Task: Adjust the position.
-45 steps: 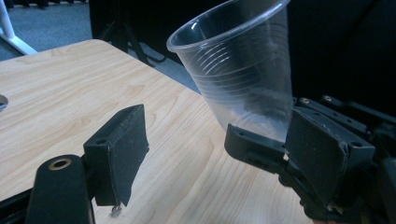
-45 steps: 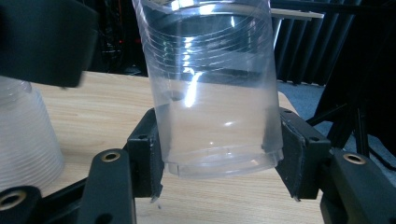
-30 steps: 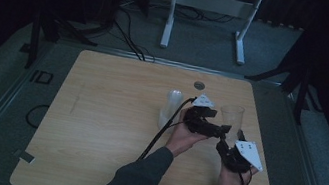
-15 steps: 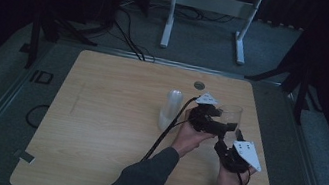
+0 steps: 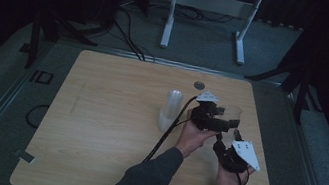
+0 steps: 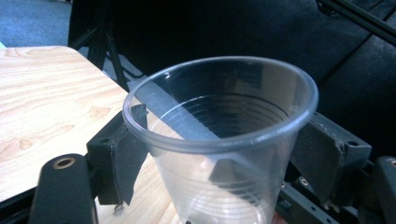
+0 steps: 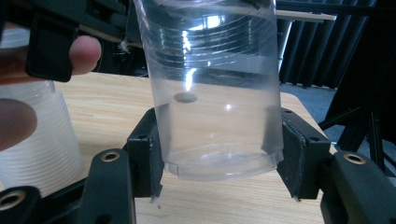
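Both tongs are gripping one clear thin-walled plastic cup (image 7: 212, 93): left gripper (image 6: 219, 168) near the rim, right gripper (image 7: 219, 158) at the base. Likely light, slippery, crushable; gripping the stiffer base looks safest.

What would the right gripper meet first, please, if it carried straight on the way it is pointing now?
Probably the left gripper. The right gripper already has the base of the clear plastic cup between its jaws, and the left gripper's jaws sit higher on that cup, just beyond. Depth is hard to judge.
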Demonstrator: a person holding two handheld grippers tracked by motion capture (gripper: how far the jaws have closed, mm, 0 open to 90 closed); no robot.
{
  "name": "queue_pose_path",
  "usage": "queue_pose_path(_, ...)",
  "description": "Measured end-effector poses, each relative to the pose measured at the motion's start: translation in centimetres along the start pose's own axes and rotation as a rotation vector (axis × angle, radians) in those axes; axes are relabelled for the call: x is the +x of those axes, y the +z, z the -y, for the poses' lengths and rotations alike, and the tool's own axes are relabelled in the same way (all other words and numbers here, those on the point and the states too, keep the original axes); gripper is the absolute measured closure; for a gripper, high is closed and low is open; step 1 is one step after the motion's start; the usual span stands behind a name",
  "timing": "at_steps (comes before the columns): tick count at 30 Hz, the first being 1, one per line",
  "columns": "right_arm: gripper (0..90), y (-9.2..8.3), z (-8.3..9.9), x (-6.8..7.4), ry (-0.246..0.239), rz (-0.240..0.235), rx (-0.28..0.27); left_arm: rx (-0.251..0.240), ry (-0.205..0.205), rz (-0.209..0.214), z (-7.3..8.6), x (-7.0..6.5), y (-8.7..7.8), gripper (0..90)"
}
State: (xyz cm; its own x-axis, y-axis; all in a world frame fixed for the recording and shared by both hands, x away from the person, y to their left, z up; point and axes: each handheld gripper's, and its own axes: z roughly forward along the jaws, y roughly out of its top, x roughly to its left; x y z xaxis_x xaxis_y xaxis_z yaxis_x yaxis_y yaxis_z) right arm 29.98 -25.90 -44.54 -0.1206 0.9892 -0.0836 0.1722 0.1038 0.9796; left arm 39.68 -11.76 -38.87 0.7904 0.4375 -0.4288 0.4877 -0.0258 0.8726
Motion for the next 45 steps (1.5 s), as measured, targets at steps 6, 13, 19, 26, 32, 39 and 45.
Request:
queue_pose_path(6, 39.8, 0.1, 0.0, -0.1, 0.002, -0.013, 0.009, -0.007, 0.038, -0.009, 0.0, -0.4, -0.1, 28.0)
queue_pose_path(13, 32.3, 0.3, 0.0, -0.2, -0.012, -0.05, 0.032, 0.008, 0.126, -0.055, 0.0, -0.9, -0.3, 28.5)
queue_pose_path(19, 30.7, 0.4, 0.0, -0.2, -0.018, -0.072, 0.035, 0.037, 0.209, -0.1, 0.2, -1.5, -0.3, 28.4)
queue_pose_path(26, 40.6, 0.5, 0.2, -0.1, -0.013, -0.076, 0.038, 0.04, 0.208, -0.09, 0.4, -1.9, 0.0, 27.6)
queue_pose_path(32, 40.9, 0.4, 0.1, -0.1, -0.005, -0.078, 0.033, 0.012, 0.199, -0.083, 0.3, -2.0, -0.2, 25.1)
queue_pose_path(39, 40.5, 0.5, 0.2, -0.1, -0.006, -0.089, 0.041, 0.012, 0.227, -0.104, 0.3, -2.1, -0.3, 27.5)
queue_pose_path(45, 32.2, 0.6, 0.2, -0.1, -0.007, -0.102, 0.054, -0.001, 0.246, -0.129, 0.4, -2.1, -0.4, 28.1)
